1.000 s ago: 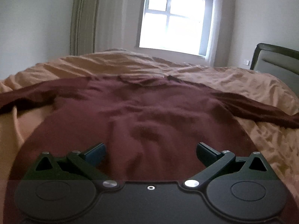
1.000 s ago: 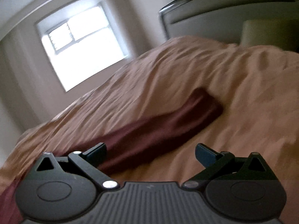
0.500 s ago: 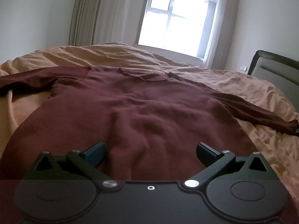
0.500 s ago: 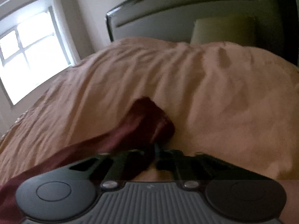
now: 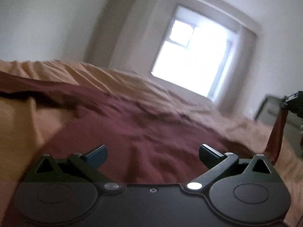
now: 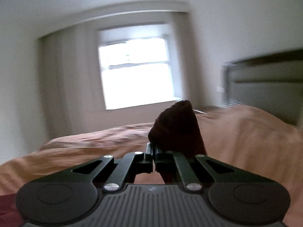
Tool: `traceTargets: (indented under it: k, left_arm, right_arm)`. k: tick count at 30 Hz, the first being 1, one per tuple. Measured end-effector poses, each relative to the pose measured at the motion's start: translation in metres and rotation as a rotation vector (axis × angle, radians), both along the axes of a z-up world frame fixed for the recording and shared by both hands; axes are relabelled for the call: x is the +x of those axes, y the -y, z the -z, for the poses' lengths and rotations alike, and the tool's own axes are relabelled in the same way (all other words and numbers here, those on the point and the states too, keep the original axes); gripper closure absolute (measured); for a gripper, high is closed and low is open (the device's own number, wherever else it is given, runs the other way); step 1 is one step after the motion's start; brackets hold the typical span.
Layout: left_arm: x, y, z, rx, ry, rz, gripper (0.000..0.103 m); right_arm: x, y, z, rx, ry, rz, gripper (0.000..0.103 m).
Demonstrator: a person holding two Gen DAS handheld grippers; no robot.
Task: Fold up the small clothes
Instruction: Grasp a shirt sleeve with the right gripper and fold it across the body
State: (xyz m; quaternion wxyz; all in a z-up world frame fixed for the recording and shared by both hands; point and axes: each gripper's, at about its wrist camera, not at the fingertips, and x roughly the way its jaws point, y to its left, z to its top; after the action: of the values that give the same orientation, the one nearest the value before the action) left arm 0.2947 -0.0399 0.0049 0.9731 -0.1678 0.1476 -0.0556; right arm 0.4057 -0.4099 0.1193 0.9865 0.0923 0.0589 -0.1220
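Tan bedspread (image 5: pixel 117 79) fills the field ahead of both tongs, with the bright window (image 6: pixel 136 71) beyond it and the grey headboard (image 6: pixel 265 83) to the right of the right gripper. Maroon long-sleeved top (image 5: pixel 144 132) lies spread flat on the bedspread directly ahead of and beneath the left gripper (image 5: pixel 152 152), whose jaws stand wide apart and hold nothing. Right gripper (image 6: pixel 153 156) has its jaws pressed together on the cuff of the sleeve (image 6: pixel 176 130), which rises above the fingertips; in the left view the same sleeve (image 5: pixel 277 132) hangs lifted off the bed at far right.
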Motion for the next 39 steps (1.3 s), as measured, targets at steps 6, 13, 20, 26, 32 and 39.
traceTargets:
  k: [6,13,20,26,32,39]
  left_arm:
    - [-0.003,-0.024,-0.007,-0.039,0.047,-0.165,0.001]
    - [0.008,-0.047,0.003,-0.154,-0.023,-0.23,0.001]
    - [0.014,-0.051,0.011,-0.186,-0.057,-0.232,0.001]
    - [0.013,-0.048,0.013,-0.172,-0.068,-0.229,0.001]
    - [0.015,-0.045,0.013,-0.149,-0.083,-0.227,0.001]
    - [0.017,-0.039,0.014,-0.116,-0.096,-0.224,0.001]
  right_arm:
    - [0.044,-0.104,-0.006,-0.074,0.002,-0.254,0.101]
    - [0.077,-0.218,0.033,-0.2,-0.077,-0.485,0.101]
    - [0.082,-0.292,0.079,-0.26,-0.271,-0.673,0.099]
    - [0.064,-0.262,0.085,-0.185,-0.265,-0.687,0.031]
    - [0.039,-0.171,0.081,-0.116,-0.258,-0.414,0.01]
    - [-0.01,-0.091,0.12,-0.136,-0.332,-0.144,0.007]
